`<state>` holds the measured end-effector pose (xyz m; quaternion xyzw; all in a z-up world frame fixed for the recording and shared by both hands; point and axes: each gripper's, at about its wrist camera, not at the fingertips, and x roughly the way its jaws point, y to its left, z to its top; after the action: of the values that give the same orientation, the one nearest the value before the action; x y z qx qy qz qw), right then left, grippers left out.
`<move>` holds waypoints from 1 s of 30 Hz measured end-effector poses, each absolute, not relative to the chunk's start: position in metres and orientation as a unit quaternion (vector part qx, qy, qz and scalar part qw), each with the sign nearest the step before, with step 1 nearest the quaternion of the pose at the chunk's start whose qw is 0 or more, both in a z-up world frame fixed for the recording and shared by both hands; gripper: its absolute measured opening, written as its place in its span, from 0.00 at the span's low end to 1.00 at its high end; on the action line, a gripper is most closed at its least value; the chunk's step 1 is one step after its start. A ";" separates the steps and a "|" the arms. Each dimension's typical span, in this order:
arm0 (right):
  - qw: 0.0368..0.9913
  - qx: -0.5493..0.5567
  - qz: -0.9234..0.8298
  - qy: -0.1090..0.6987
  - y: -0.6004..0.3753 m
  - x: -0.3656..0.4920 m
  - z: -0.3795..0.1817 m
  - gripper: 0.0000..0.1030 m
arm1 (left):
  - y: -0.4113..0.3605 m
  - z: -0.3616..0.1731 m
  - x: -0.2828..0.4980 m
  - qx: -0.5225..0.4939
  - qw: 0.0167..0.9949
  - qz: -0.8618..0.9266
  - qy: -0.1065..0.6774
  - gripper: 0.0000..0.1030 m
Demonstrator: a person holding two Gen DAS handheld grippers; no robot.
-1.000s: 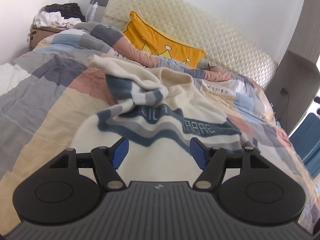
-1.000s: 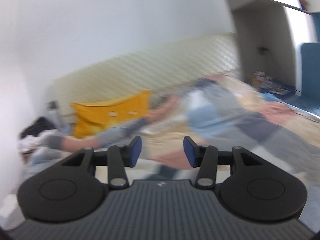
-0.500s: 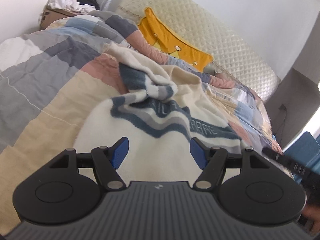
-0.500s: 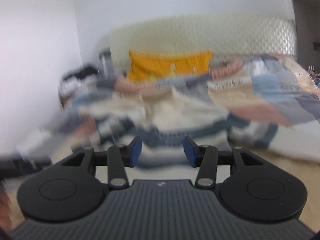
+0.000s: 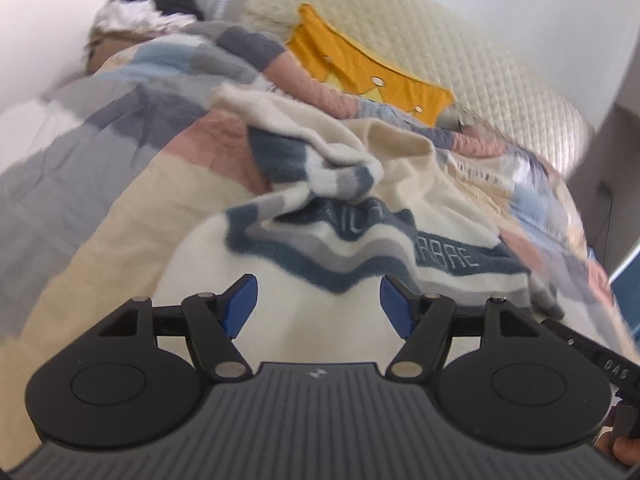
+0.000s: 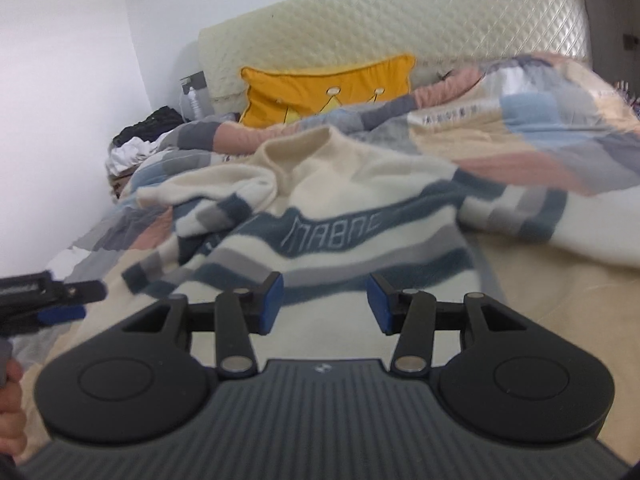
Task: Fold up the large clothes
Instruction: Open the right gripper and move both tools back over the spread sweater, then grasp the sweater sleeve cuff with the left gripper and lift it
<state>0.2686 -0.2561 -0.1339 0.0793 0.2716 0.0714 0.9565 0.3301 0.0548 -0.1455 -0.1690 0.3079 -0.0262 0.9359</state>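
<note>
A cream sweater (image 5: 404,184) with dark blue and grey stripes and lettering lies crumpled on the bed, one sleeve bunched over its chest. It also shows in the right wrist view (image 6: 360,208), its right sleeve spread to the side. My left gripper (image 5: 318,304) is open and empty, just above the sweater's lower hem. My right gripper (image 6: 325,304) is open and empty, over the hem's right part. The left gripper shows at the left edge of the right wrist view (image 6: 48,300).
The sweater lies on a patchwork quilt (image 5: 120,160) in grey, pink, beige and blue. A yellow crown cushion (image 6: 324,88) leans on the quilted cream headboard (image 6: 400,32). A pile of clothes (image 5: 148,12) sits at the far left corner by the wall.
The right gripper swung from facing the wall and far bed down toward the sweater. The left gripper moved closer and lower over the sweater's hem. Both stayed open.
</note>
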 end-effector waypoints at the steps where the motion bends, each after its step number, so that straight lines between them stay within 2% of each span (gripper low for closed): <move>1: 0.955 0.077 0.066 0.279 -0.255 0.271 -0.138 0.47 | 0.054 -0.144 0.337 -0.166 0.936 -0.026 0.310 0.71; 8: 0.951 0.081 0.085 0.285 -0.246 0.289 -0.147 0.47 | 0.088 -0.144 0.401 -0.238 0.913 0.005 0.331 0.73; 10: 0.951 0.085 0.084 0.286 -0.244 0.292 -0.149 0.61 | 0.106 -0.149 0.423 -0.276 0.899 0.014 0.339 0.73; 11: 0.951 0.090 0.087 0.283 -0.243 0.292 -0.150 0.75 | 0.116 -0.150 0.432 -0.294 0.894 0.019 0.337 0.73; 12: 0.951 0.096 0.092 0.279 -0.244 0.294 -0.151 0.81 | 0.126 -0.151 0.442 -0.311 0.890 0.023 0.334 0.73; 18: 0.939 0.132 0.100 0.302 -0.247 0.314 -0.163 0.80 | 0.180 -0.162 0.501 -0.442 0.844 0.041 0.301 0.74; 25: 0.933 0.126 0.108 0.319 -0.237 0.328 -0.176 0.80 | 0.181 -0.169 0.569 -0.473 0.840 0.052 0.260 0.74; 30: 0.937 0.074 0.117 0.321 -0.220 0.336 -0.184 0.81 | 0.173 -0.179 0.620 -0.413 0.865 0.096 0.267 0.73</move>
<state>0.3357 -0.2198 -0.1844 0.0739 0.3209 0.1167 0.9370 0.6202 0.1729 -0.1794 -0.4128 0.2668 0.0963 0.8655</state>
